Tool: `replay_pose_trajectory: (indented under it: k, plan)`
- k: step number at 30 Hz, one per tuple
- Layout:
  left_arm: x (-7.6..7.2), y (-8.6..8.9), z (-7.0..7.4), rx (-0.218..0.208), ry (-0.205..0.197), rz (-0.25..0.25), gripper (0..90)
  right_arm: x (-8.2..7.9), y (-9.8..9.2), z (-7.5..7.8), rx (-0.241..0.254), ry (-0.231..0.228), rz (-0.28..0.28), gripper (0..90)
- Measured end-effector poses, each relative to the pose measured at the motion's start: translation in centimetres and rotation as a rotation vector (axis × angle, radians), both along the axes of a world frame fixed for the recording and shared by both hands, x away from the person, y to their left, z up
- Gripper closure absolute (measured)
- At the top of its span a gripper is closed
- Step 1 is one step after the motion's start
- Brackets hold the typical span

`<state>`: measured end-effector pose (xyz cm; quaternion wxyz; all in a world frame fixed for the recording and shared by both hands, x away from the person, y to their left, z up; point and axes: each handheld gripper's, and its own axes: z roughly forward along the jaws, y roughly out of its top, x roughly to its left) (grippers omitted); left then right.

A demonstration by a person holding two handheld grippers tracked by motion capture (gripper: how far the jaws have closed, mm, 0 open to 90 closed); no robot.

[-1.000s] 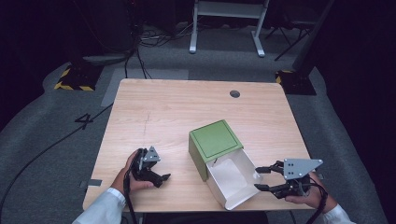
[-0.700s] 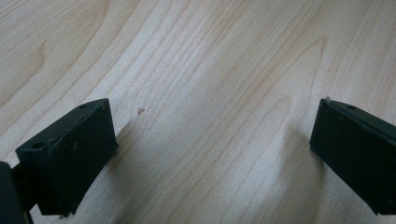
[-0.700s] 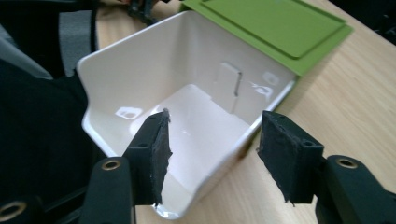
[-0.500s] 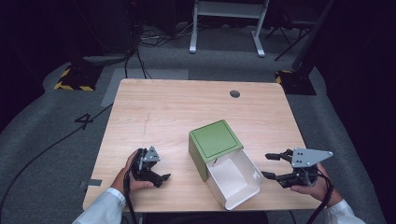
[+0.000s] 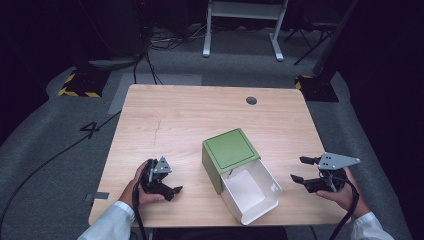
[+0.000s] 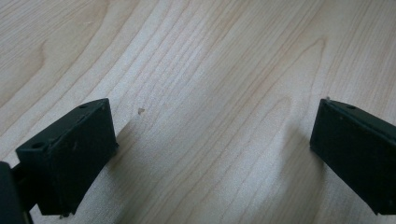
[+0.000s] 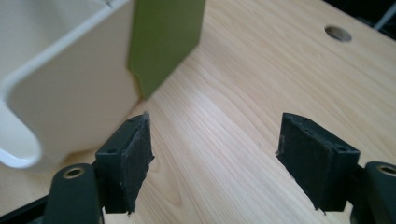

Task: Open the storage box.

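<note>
In the high view, a green box with its white drawer pulled out is seen near the front middle of the table, between the left gripper and the right gripper, both apart from it. In the left gripper view, the jaws are spread over bare wood. In the right gripper view, the jaws, just opened with nothing between them, are held beside the drawer's wall. The drawer is judged light, stiff and smooth; its thin rim is best pinched.
</note>
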<state>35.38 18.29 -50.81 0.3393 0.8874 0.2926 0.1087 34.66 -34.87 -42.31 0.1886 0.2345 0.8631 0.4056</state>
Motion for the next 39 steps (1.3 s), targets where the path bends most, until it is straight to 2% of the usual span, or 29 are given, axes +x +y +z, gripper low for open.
replay_pose_trajectory:
  k: [3, 4, 6, 7, 9, 12, 16, 22, 24, 28, 39]
  plan:
    - [0.0, 0.0, 0.0, 0.000, 0.000, 0.000, 0.4, 0.3, -0.5, -0.8, -0.003, 0.016, -0.019, 26.2]
    - [0.0, 0.0, 0.0, 0.000, 0.001, 0.000, 0.4, 0.6, -1.2, -1.9, -0.002, 0.039, -0.046, 25.7]
    - [0.0, 0.0, 0.0, 0.000, 0.001, 0.000, 0.4, 0.7, -1.4, -2.2, -0.005, 0.046, -0.054, 25.4]
    - [0.0, 0.0, 0.0, 0.000, 0.001, 0.000, 0.4, 0.9, -2.1, -3.3, -0.010, 0.069, -0.079, 25.3]
    - [0.0, 0.0, 0.0, 0.000, 0.001, 0.000, 0.5, 1.0, -2.8, -4.2, -0.006, 0.090, -0.105, 24.9]
    - [0.0, 0.0, 0.0, 0.000, 0.001, 0.001, 0.5, 1.1, -3.7, -5.3, -0.001, 0.115, -0.136, 23.7]
    - [0.0, 0.0, 0.0, 0.000, 0.001, 0.000, 0.5, 1.0, -5.0, -6.7, 0.015, 0.140, -0.205, 23.0]
    - [0.0, 0.0, 0.0, 0.000, 0.001, 0.000, 0.5, 0.6, -5.8, -8.1, 0.024, 0.167, -0.257, 19.3]
    - [0.0, 0.0, 0.0, 0.000, 0.002, 0.001, 0.5, 0.4, -5.9, -8.4, 0.035, 0.153, -0.275, 18.7]
    - [0.0, 0.0, 0.0, 0.000, 0.001, 0.000, 0.5, 0.2, -5.9, -8.4, 0.026, 0.147, -0.299, 17.2]
    - [-0.1, 0.0, 0.0, 0.001, 0.001, 0.002, 0.5, 0.2, -5.9, -8.4, 0.027, 0.147, -0.304, 16.9]
